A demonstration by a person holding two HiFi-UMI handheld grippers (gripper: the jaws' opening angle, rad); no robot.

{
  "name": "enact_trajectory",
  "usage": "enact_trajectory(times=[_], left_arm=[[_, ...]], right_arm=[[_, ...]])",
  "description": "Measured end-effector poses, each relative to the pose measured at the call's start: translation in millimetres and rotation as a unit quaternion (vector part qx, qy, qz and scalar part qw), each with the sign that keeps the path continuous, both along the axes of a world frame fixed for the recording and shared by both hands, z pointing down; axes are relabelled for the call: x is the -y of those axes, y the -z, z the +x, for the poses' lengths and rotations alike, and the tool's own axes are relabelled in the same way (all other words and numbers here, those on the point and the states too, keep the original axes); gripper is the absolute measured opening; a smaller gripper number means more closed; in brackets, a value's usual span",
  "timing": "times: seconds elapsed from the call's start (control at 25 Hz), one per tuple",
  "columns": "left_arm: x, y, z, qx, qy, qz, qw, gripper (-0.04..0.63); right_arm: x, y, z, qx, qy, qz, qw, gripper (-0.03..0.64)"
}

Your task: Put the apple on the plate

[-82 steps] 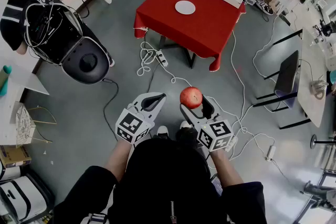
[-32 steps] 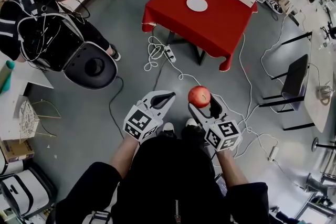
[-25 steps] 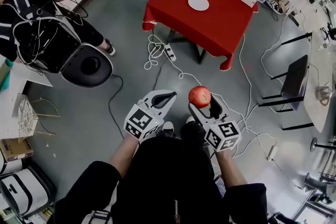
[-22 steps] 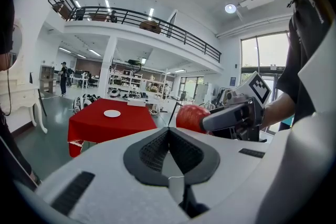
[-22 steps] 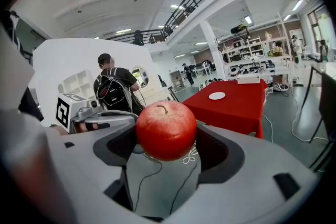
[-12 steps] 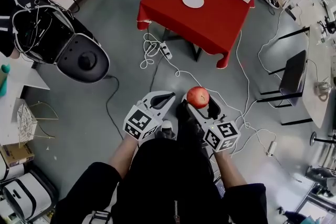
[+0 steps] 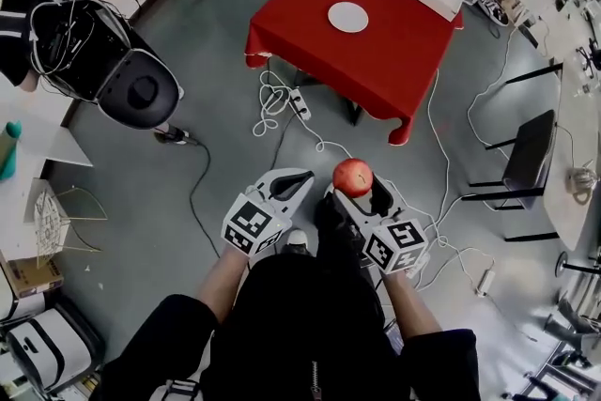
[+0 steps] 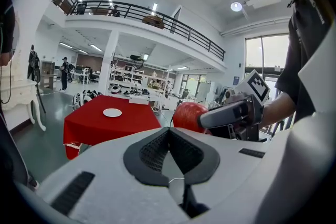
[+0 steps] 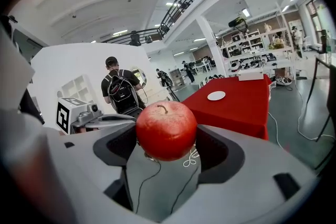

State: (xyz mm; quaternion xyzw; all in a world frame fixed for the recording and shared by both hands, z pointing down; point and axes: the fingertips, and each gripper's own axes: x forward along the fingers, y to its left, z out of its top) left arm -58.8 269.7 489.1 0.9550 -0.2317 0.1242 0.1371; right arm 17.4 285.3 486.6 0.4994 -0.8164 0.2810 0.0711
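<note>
Right tongs (image 9: 167, 140): my grey moulded-plastic jaws with dark ribbed rubber pads stand wide, clamped on the round red apple (image 9: 166, 130).
Apple: glossy, faintly speckled skin, with a short brown stem upright in its dimple. It sits between my right jaw tips (only the pads touch it), in the air above the floor.
Left tongs (image 8: 169, 132): the same grey shell and ribbed pads, pressed together with nothing between them, just beside my right tongs on the apple's left.
Plate (image 7: 348, 16): flat, round and white, well ahead of both tongs, lying on the square table draped in smooth red cloth (image 7: 376, 61).
Floor (image 7: 216, 108): smooth and grey, with thin white cables (image 7: 272, 99) looping between that table and my tongs.
</note>
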Motion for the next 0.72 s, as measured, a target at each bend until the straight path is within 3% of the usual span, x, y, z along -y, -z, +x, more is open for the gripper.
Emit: enact_trajectory(times=[0.72], left_arm=[[127, 9, 68, 0.022, 0.071, -0.005, 0.9972, 0.006]], right_arm=[[144, 5, 56, 0.018, 0.092, -0.005, 0.996, 0.347]])
